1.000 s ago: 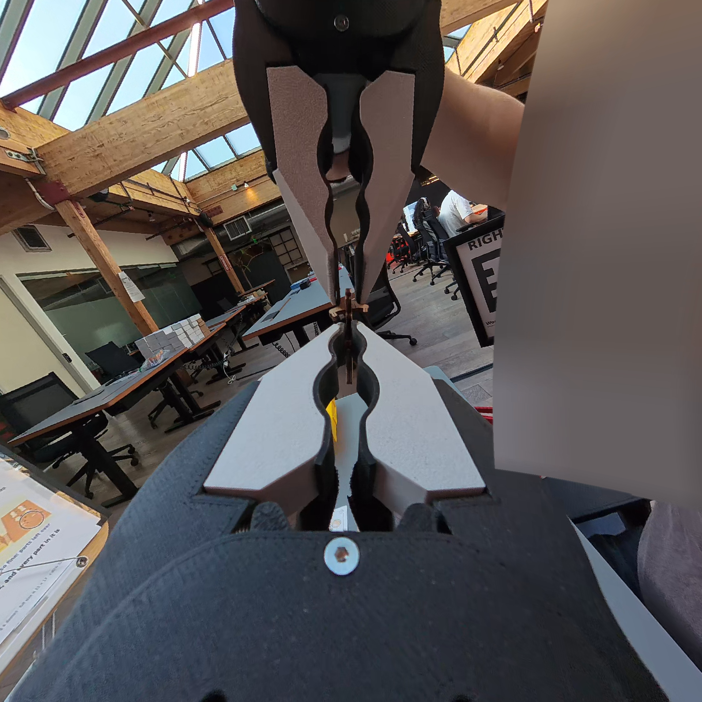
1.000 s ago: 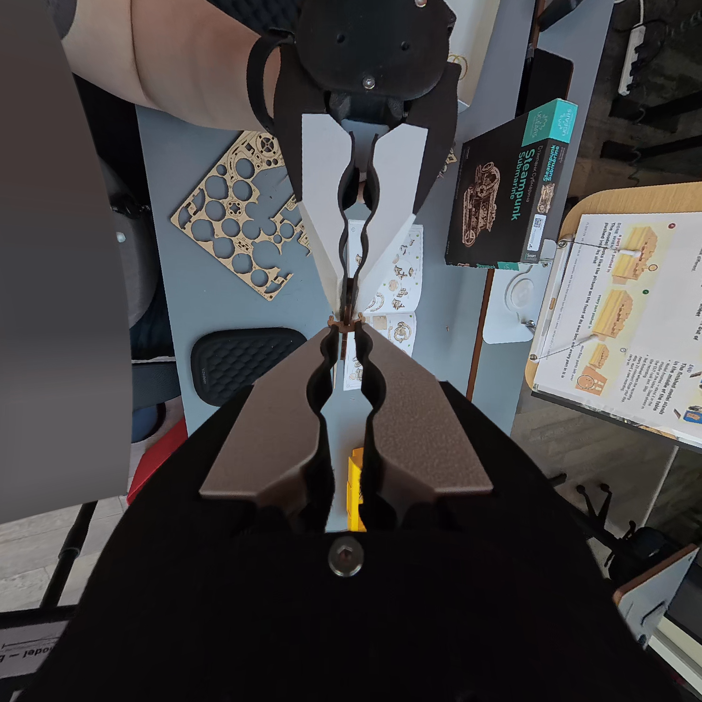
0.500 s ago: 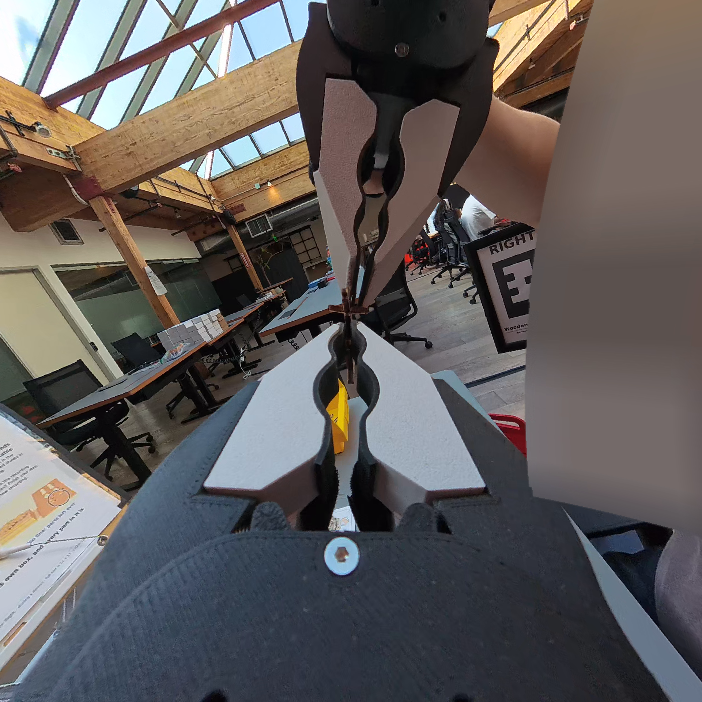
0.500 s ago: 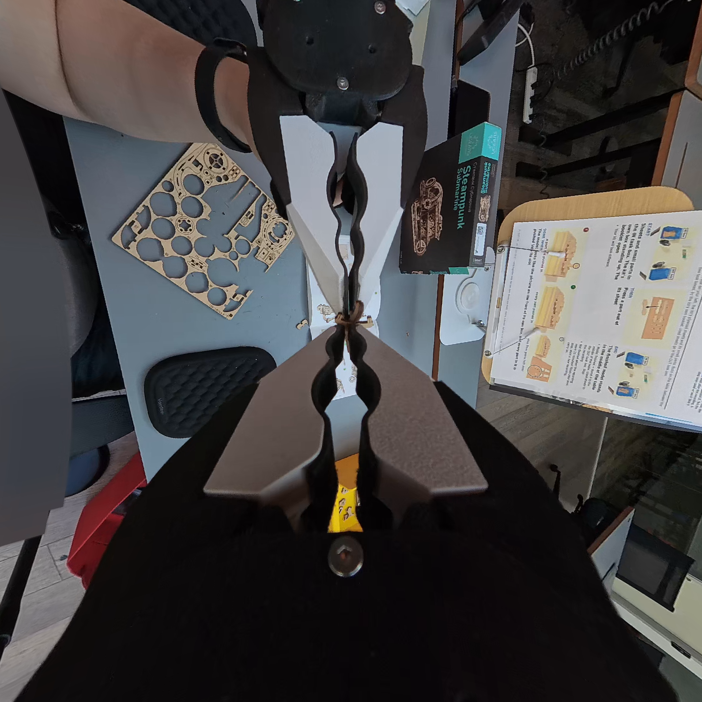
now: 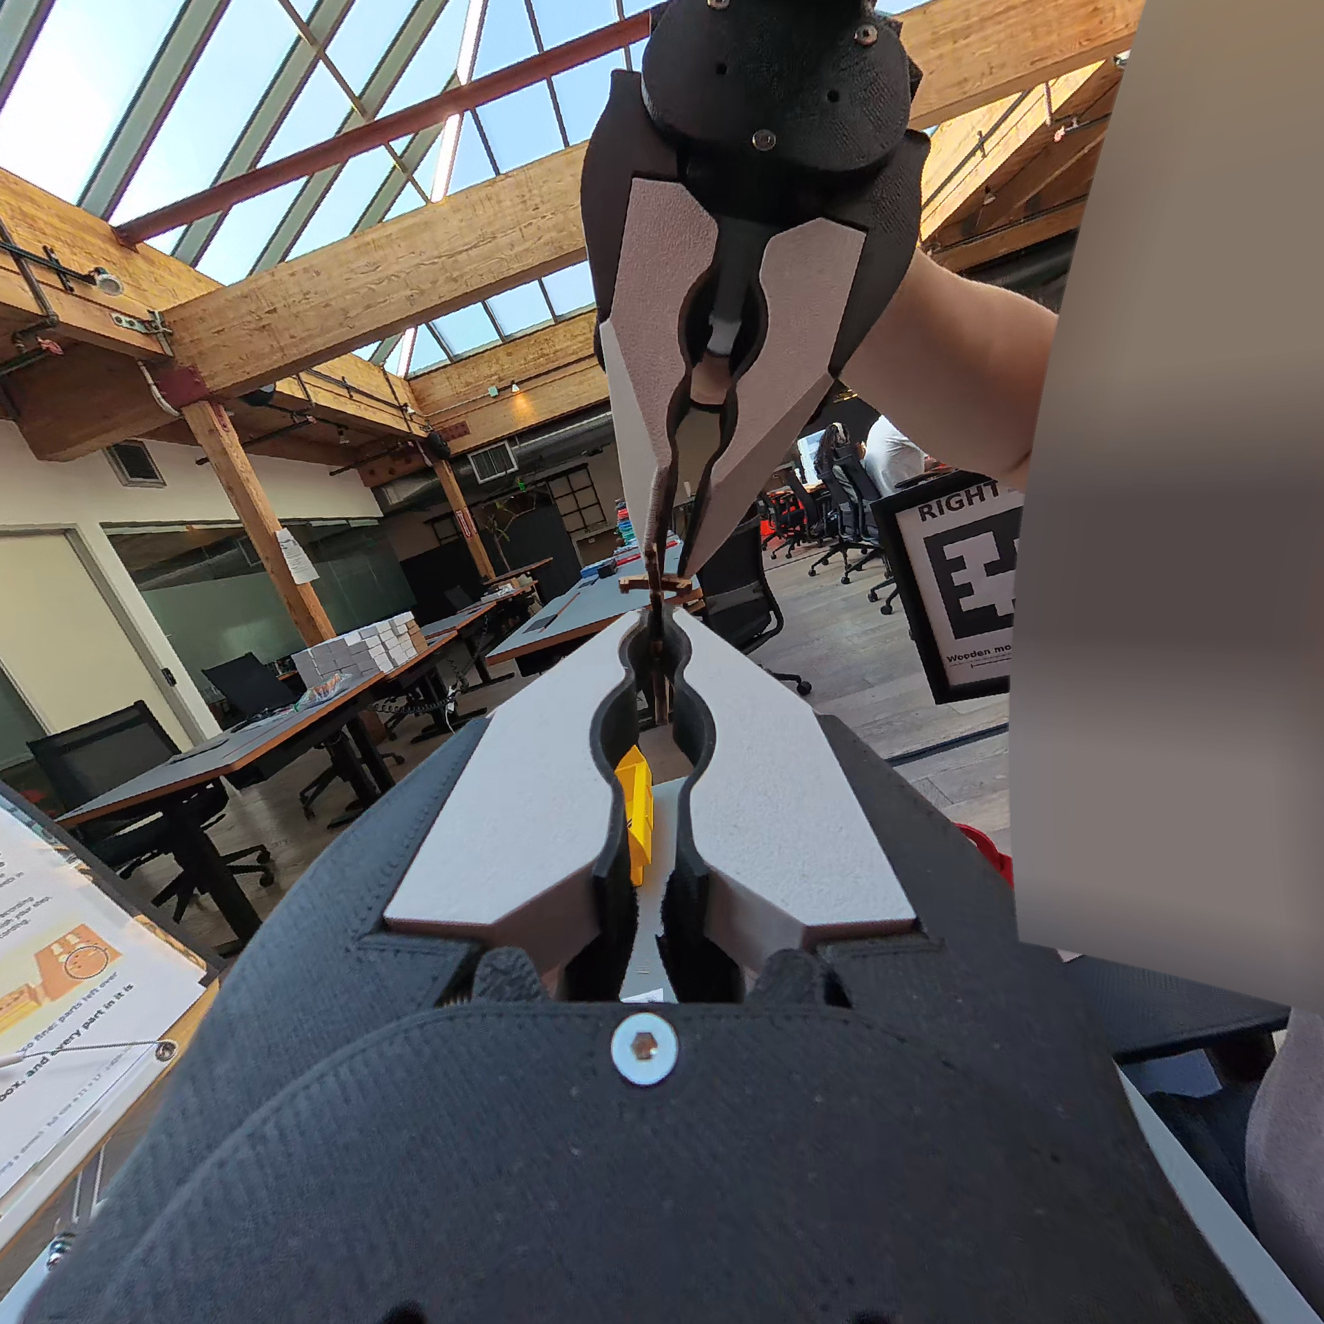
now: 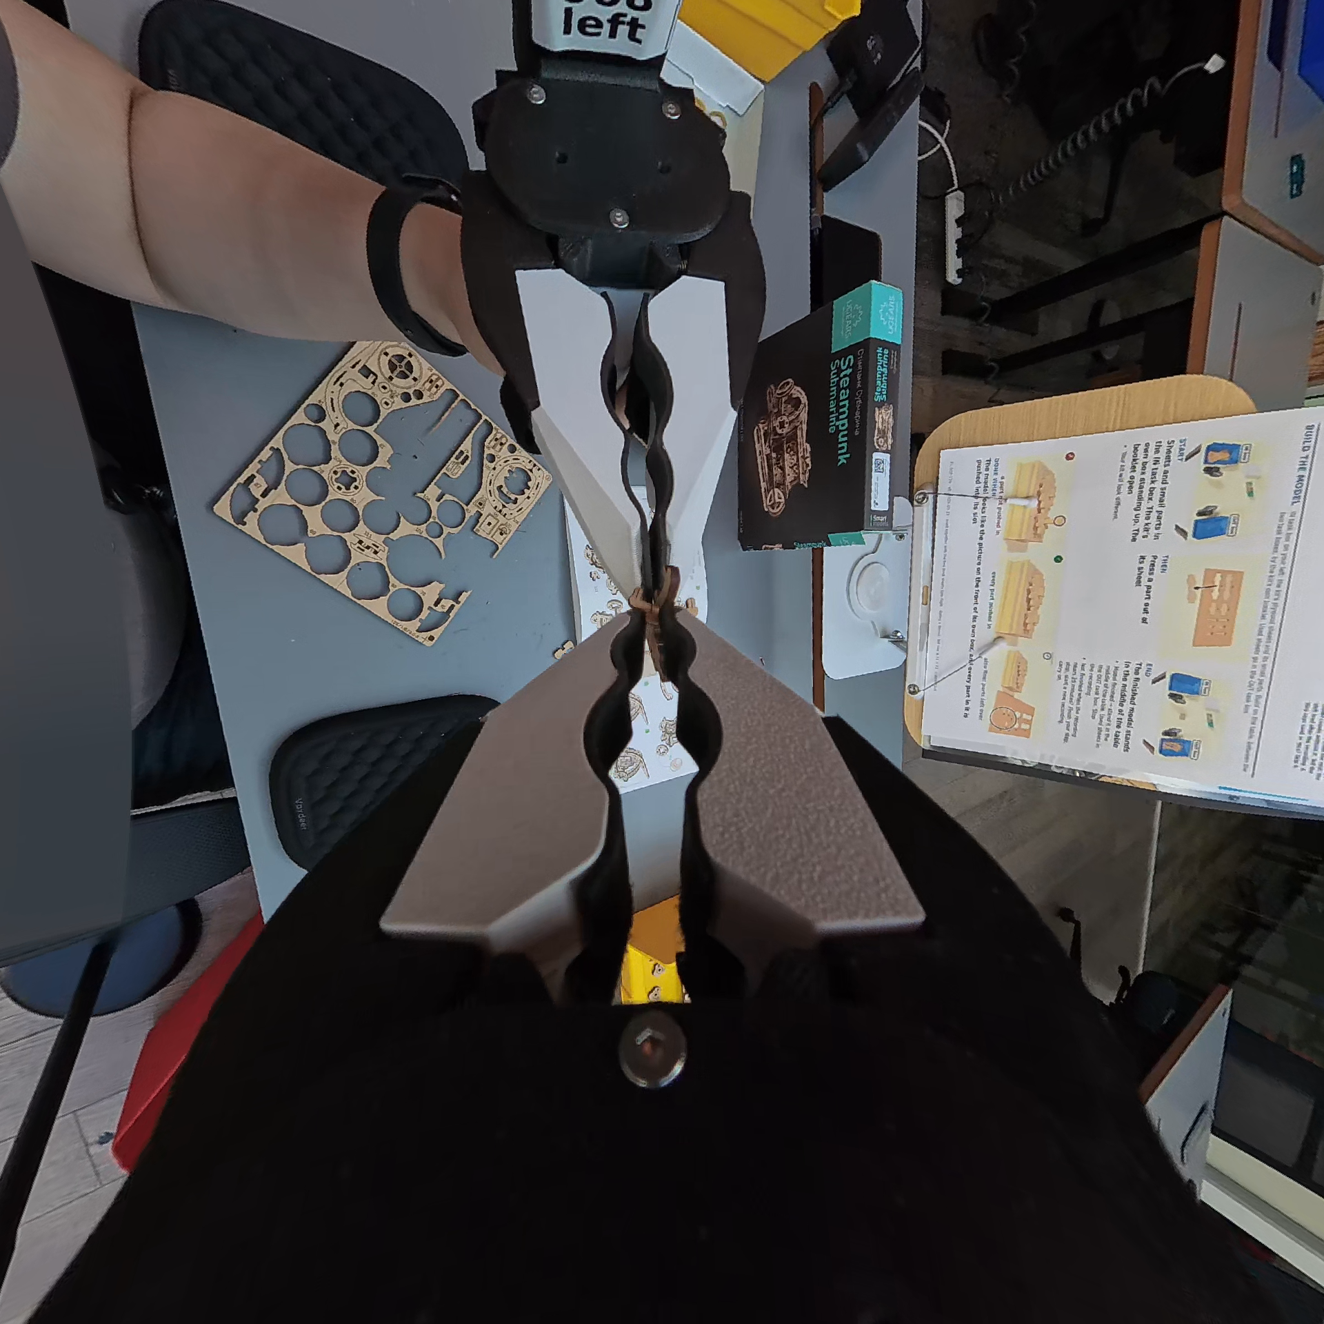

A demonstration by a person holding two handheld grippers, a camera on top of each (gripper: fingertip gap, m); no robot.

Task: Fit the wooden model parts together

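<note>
Both grippers are held in the air, tip to tip. In the left wrist view my left gripper (image 5: 655,625) is shut on a thin wooden part (image 5: 662,684) seen edge-on between its fingers. My right gripper (image 5: 673,566) comes down from above, shut on another thin dark wooden part (image 5: 653,523). A small cross-shaped wooden piece (image 5: 655,582) sits where the two meet. In the right wrist view my right gripper (image 6: 652,625) meets the left gripper (image 6: 650,569) at the joined wooden parts (image 6: 655,609). How the parts interlock is too small to tell.
Below on the grey table (image 6: 301,645) lie a punched-out wooden sheet (image 6: 387,494), a black kit box (image 6: 824,423), an open booklet (image 6: 645,745) and a black pad (image 6: 372,766). An instruction sheet on a clipboard (image 6: 1118,595) stands at the right. A yellow bin (image 6: 648,960) is under the fingers.
Both grippers have turned together while staying tip to tip. The right gripper has swung upward and to the right in the left wrist view. The wooden parts stay gripped and in contact.
</note>
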